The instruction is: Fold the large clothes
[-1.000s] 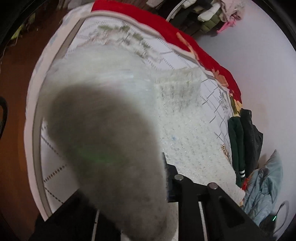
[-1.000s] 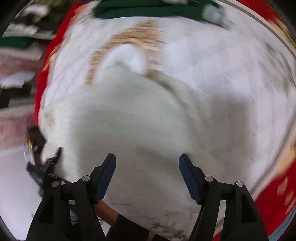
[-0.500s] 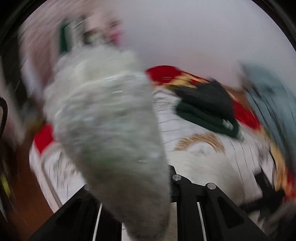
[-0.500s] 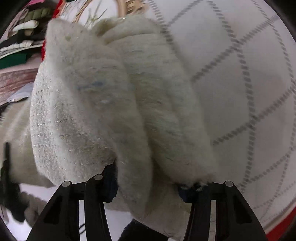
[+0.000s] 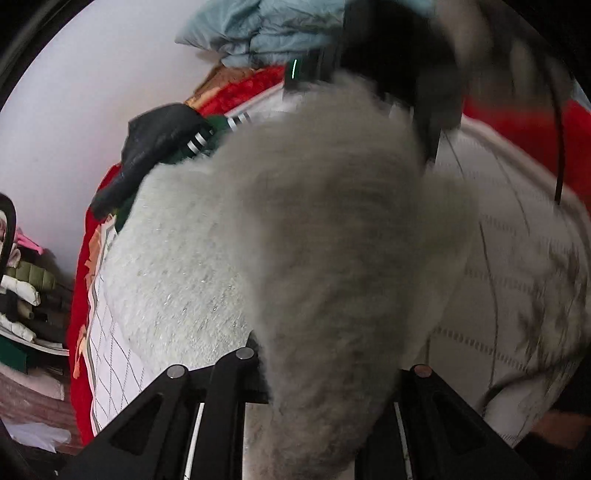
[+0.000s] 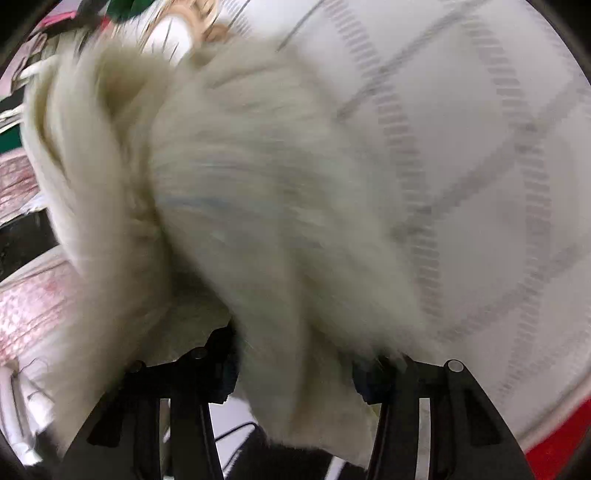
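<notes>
On the bed [image 6: 480,155], under a white quilt with grey diamond stitching and a red blanket at its edge, lies most of the sweater [image 5: 177,266]: a big, fuzzy, off-white knit with glinting threads.

- Sweater spreads from 9 o'clock toward centre in the left view; a thick fold rises up into both cameras, blurred.
- Dark clothes [image 5: 159,144] and a pale blue garment [image 5: 258,33] sit at 11–12 o'clock, past the sweater.
- Left hand-held gripper [image 5: 325,373]: clamped on a bunched fold of sweater.
- Right hand-held gripper [image 6: 295,369]: clamped on another thick bunch, cloth spilling out below the jaws.

Judgement: soft, limp, bulky, fairly light; the fuzzy pile should grip well and not slip. It will sag and stretch if hung from one point. Better to take hems, shoulders or cuffs, both grips level, than mid-panel wads.
</notes>
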A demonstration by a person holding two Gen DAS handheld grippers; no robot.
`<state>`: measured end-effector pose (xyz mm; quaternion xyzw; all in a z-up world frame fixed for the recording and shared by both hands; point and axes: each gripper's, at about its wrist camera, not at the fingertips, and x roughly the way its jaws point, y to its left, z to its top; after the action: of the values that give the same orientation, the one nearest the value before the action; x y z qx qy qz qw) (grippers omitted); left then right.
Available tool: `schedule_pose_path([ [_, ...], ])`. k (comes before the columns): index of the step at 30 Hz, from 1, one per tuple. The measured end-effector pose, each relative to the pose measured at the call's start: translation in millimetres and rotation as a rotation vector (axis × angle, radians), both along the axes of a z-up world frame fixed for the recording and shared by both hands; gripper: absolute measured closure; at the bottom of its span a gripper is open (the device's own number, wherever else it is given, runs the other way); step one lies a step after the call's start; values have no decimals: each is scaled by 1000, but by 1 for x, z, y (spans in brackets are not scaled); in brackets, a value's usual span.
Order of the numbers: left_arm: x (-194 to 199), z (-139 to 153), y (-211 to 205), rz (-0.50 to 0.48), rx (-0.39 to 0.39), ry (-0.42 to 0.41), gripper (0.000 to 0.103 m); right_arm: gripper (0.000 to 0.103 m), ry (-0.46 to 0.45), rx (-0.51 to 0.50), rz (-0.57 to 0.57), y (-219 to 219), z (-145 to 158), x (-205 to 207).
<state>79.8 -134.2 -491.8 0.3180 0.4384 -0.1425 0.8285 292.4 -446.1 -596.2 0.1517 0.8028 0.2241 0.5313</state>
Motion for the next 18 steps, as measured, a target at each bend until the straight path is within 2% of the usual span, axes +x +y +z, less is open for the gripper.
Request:
schedule_pose_path([
  [1,-1,0,0,-9,9,-6,89,40,-19,-10,-21,-14,9,1],
  [2,0,3,0,-4,5,-7,88,36,-41,-14,-38,-22,15,1],
  [4,5,12,0,47,-13,6,78,27,-142,-46,-64,-39,42,2],
  [6,0,20,8,105,-57,22,77,26,-211,-36,-76,-41,64,4],
  [8,3,32,22,192,-128,34,71,26,-231,33,-109,-39,81,1],
  [9,2,36,28,221,-155,39,57,26,-238,86,-131,-38,89,1],
  [10,2,41,34,254,-181,43,30,26,-236,141,-144,-33,95,2],
  [11,-5,45,39,289,-199,40,17,26,-224,173,-142,-30,99,11],
  [12,-7,50,44,317,-215,38,9,26,-199,217,-138,-19,98,12],
  [18,-25,50,61,440,-276,108,9,20,-18,318,-83,54,64,0],
])
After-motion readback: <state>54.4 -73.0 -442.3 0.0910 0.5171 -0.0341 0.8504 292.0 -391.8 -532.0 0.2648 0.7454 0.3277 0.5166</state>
